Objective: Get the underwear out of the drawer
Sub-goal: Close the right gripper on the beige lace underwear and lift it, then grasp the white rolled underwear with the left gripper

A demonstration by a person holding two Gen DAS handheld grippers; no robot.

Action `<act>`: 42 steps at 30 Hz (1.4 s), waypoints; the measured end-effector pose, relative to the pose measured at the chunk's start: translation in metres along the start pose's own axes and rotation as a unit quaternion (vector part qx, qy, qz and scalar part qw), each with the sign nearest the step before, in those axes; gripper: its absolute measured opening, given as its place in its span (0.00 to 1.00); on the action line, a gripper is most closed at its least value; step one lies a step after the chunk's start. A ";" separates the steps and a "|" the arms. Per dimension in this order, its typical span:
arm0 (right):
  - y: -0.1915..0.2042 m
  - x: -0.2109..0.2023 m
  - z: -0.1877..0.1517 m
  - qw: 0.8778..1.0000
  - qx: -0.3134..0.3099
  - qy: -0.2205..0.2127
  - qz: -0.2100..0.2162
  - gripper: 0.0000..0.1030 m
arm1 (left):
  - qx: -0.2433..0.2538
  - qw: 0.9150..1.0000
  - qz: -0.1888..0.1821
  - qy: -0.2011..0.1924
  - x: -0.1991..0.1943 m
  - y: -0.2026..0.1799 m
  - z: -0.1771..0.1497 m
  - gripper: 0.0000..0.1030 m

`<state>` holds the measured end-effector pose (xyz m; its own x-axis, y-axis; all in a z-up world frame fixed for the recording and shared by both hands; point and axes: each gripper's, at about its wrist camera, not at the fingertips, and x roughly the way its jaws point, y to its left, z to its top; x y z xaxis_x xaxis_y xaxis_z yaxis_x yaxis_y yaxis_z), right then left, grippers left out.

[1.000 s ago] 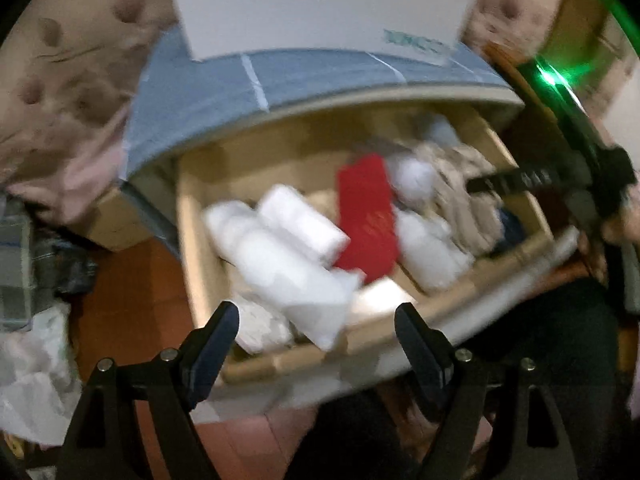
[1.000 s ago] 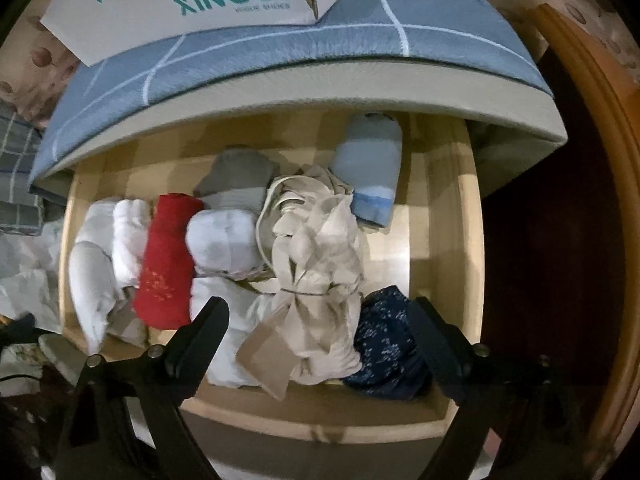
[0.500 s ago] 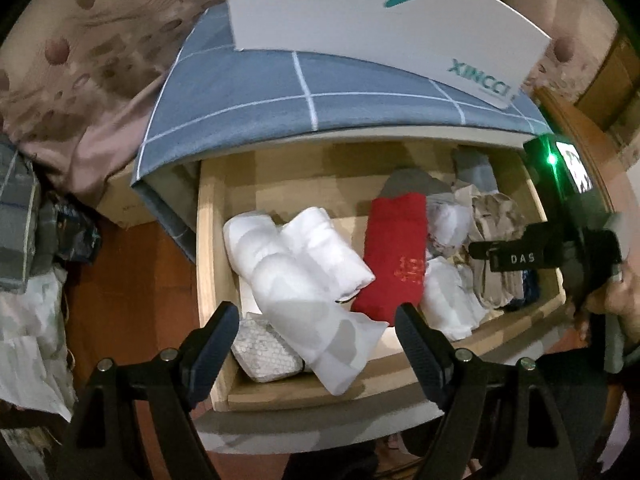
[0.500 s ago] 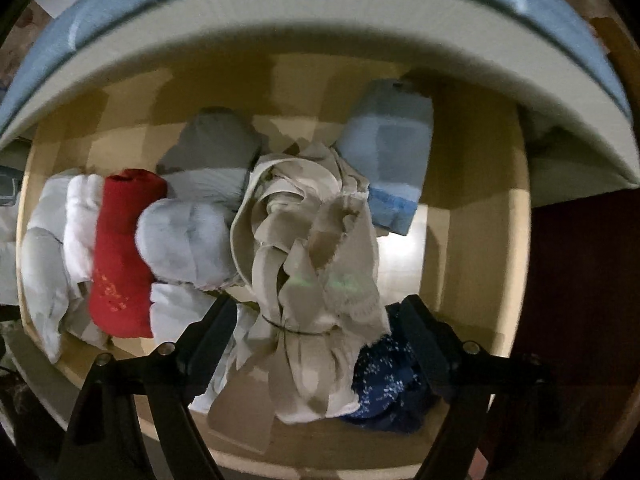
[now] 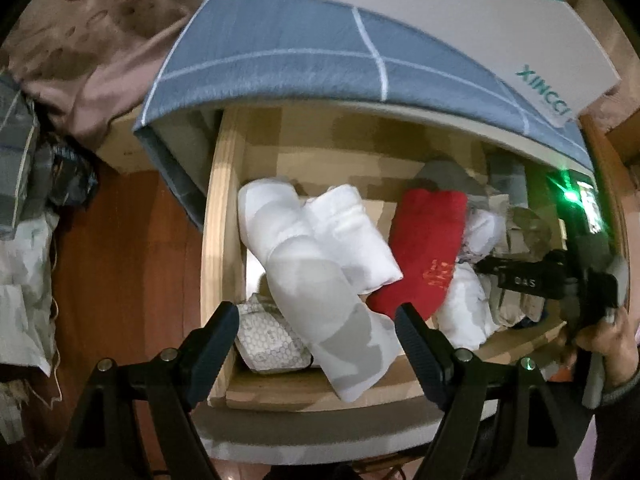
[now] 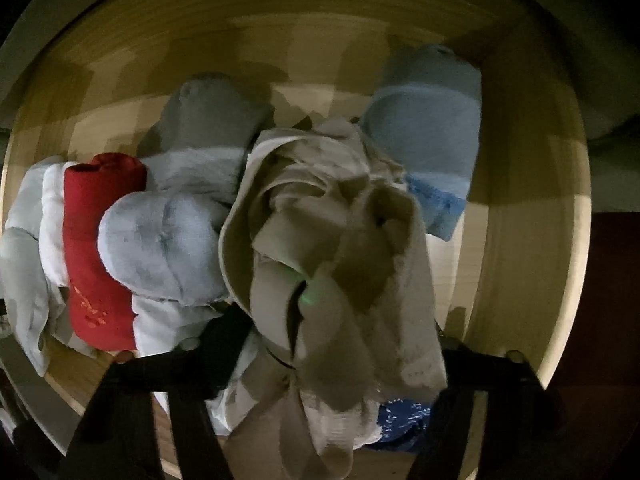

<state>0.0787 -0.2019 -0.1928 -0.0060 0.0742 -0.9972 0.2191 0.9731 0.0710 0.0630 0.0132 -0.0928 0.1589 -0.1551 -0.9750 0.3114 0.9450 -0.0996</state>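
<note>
- Left gripper (image 5: 314, 328) hovers above the front edge of the open drawer (image 5: 218, 216), fingers spread wide and holding nothing.
- Between those fingers, toward 12 o'clock, lies a white roll (image 5: 320, 280); its long axis runs from 11 o'clock down to 5 o'clock.
- Just right of it, at 1 o'clock from the left gripper, lies a red roll (image 5: 424, 248), long axis running from 1 o'clock to 7 o'clock.
- Further right, the right gripper (image 5: 520, 280) reaches into the drawer's right half, at 3 o'clock in the left view.
- In the right wrist view the beige bundle (image 6: 332, 248), taken to be the underwear, fills the middle, pressed close against the camera.
- The bundle's long axis runs from 12 to 6 o'clock, straight along the fingers.
- The right gripper (image 6: 324, 344) sits low around the bundle: one finger shows dark at 8 o'clock, the other is mostly hidden by cloth at 4 o'clock. They look spread either side of it; whether they pinch it I cannot tell.
- The right hand is plainly the nearer one, so the grab likely falls to it.
- A pale blue roll (image 6: 424, 148) lies at 1 o'clock, beside the bundle.
</note>
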 end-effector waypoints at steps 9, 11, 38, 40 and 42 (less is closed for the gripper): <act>-0.011 -0.015 0.001 0.998 0.023 -0.039 0.043 0.49 | -0.058 0.998 -0.002 0.012 0.014 0.009 0.010 0.80; -0.010 -0.022 -0.002 0.997 0.022 -0.048 0.059 0.49 | -0.068 0.998 -0.004 0.012 0.017 0.008 0.012 0.80; -0.016 -0.072 -0.062 0.987 0.043 -0.096 0.123 0.50 | -0.118 0.992 0.015 0.047 0.047 0.008 0.016 0.58; -0.020 -0.073 -0.063 0.987 0.042 -0.094 0.122 0.50 | -0.114 0.992 0.024 0.054 0.053 0.004 0.016 0.58; -0.022 -0.074 -0.064 0.987 0.042 -0.092 0.123 0.50 | -0.103 0.992 0.035 0.066 0.058 0.000 0.016 0.56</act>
<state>0.0123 -0.2147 -0.1190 0.2331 0.2578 -0.9377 0.2714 0.9087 0.3173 0.0871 -0.0003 -0.1466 0.0458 -0.0614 -0.9971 0.1044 0.9929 -0.0564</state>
